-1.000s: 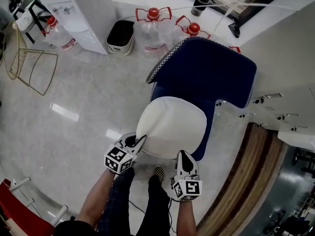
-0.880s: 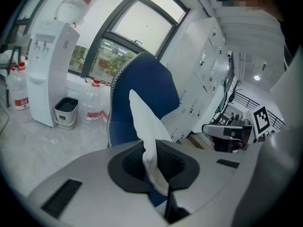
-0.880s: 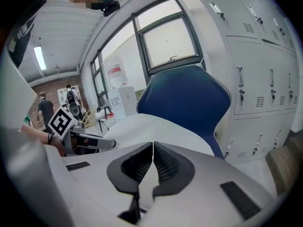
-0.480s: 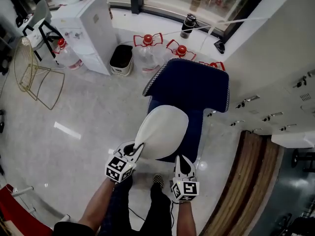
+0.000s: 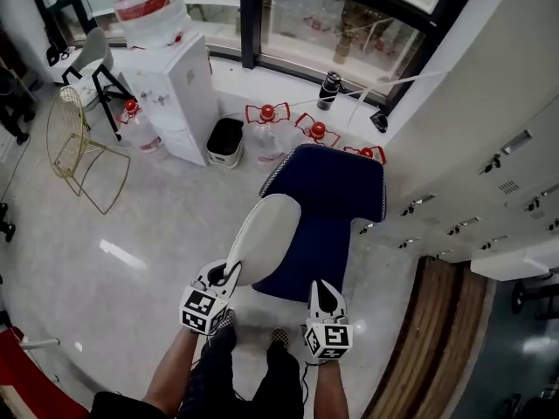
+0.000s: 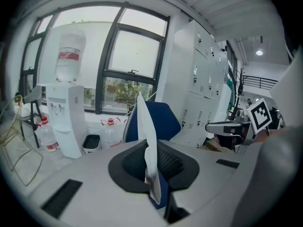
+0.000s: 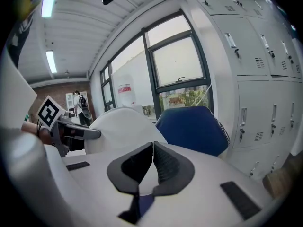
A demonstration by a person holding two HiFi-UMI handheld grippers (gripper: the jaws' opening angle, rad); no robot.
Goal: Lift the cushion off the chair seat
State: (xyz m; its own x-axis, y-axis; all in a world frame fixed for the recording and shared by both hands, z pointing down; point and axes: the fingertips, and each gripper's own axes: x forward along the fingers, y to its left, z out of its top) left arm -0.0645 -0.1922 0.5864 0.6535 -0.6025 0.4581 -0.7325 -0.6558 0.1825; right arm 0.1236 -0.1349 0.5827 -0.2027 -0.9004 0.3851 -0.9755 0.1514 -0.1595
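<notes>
Basically | left gripper (image 5: 229,271) is pinching white oval fabric cushion (image 5: 266,234), running toward 1 o'clock | right gripper (image 5: 323,288) is hovering empty, jaws together

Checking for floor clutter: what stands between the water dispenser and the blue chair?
A black bin and a red-capped water jug, seen in the head view.

White, rounded cushion (image 5: 265,238) — tilted steeply on edge, clear of the seat — sits at frame centre, overlapping the left side of the blue chair (image 5: 327,201), whose seat shows bare beside it.
</notes>
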